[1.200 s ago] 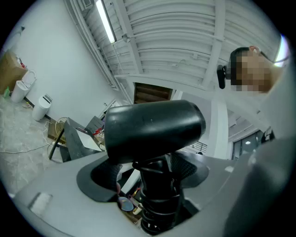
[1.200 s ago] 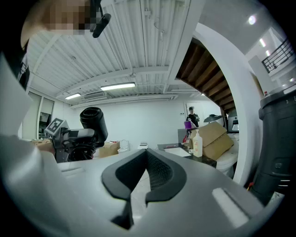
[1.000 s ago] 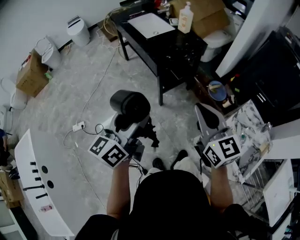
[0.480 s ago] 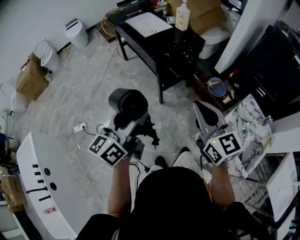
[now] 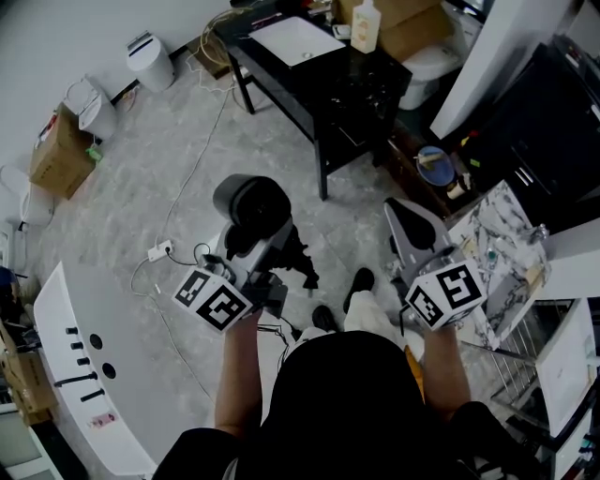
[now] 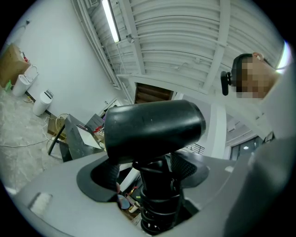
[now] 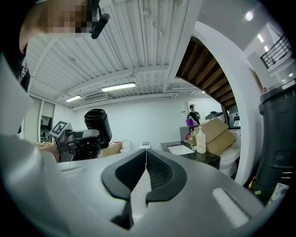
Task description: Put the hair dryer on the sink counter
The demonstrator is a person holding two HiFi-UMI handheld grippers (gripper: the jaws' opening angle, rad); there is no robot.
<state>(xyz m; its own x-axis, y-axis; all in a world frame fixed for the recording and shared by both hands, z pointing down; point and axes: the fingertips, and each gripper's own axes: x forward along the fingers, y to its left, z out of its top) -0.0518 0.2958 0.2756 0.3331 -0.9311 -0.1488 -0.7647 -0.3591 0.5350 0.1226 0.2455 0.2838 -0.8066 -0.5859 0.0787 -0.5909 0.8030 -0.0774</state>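
Observation:
A black hair dryer [image 5: 251, 208] is held upright in the air over the floor, barrel on top. My left gripper [image 5: 266, 251] is shut on its handle; in the left gripper view the ribbed handle [image 6: 158, 194] sits between the two pads [image 6: 187, 165] under the barrel [image 6: 152, 132]. The black sink counter [image 5: 361, 89] with its white basin [image 5: 298, 42] stands ahead, apart from the dryer. My right gripper [image 5: 413, 231] hangs to the right, shut on nothing, its pads pressed together [image 7: 146, 170]. The right gripper view also shows the dryer [image 7: 97, 123] and the counter [image 7: 187, 154].
A soap bottle [image 5: 366, 26] stands on the counter's far end, a cardboard box [image 5: 412, 23] and a toilet [image 5: 437, 60] behind it. Two bins [image 5: 150, 61] and a box [image 5: 54, 150] line the left wall. A power strip [image 5: 157, 251] and cable lie on the floor. A marble-patterned surface [image 5: 497, 248] is at right.
The dryer stays gripped the same way. The person's foot has stepped forward and the whole scene has shifted slightly in view; the right gripper has barely moved.

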